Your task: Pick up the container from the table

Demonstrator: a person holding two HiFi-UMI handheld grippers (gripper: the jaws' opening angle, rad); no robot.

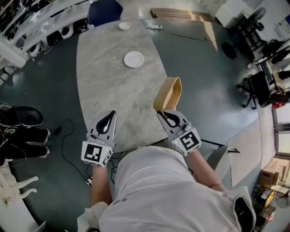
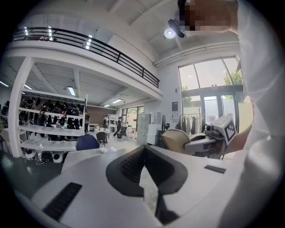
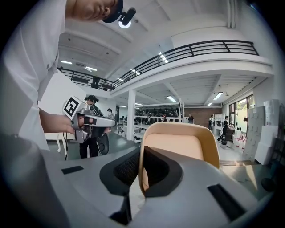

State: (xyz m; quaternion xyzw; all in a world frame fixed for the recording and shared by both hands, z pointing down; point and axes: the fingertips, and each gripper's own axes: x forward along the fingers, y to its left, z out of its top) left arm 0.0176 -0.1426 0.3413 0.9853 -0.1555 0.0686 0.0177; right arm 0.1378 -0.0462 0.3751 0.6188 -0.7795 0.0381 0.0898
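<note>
A tan, rounded container (image 1: pixel 167 94) is held up over the near right edge of the grey marble table (image 1: pixel 108 86). My right gripper (image 1: pixel 163 113) is shut on its rim. In the right gripper view the container (image 3: pixel 182 142) fills the middle, with one wall pinched between the black pads of the right gripper (image 3: pixel 141 156). My left gripper (image 1: pixel 111 114) hovers over the table's near left edge. Its jaws are shut with nothing between them, and it is apart from the container. The left gripper view shows the left gripper (image 2: pixel 144 151) and, to the right, the container (image 2: pixel 176 139).
A white plate (image 1: pixel 134 59) lies mid-table, and a small white bowl (image 1: pixel 124 26) sits at the far end. A blue chair (image 1: pixel 104 11) stands beyond the table. Cables (image 1: pixel 68 136) run on the floor at left, and office chairs (image 1: pixel 260 88) stand at right.
</note>
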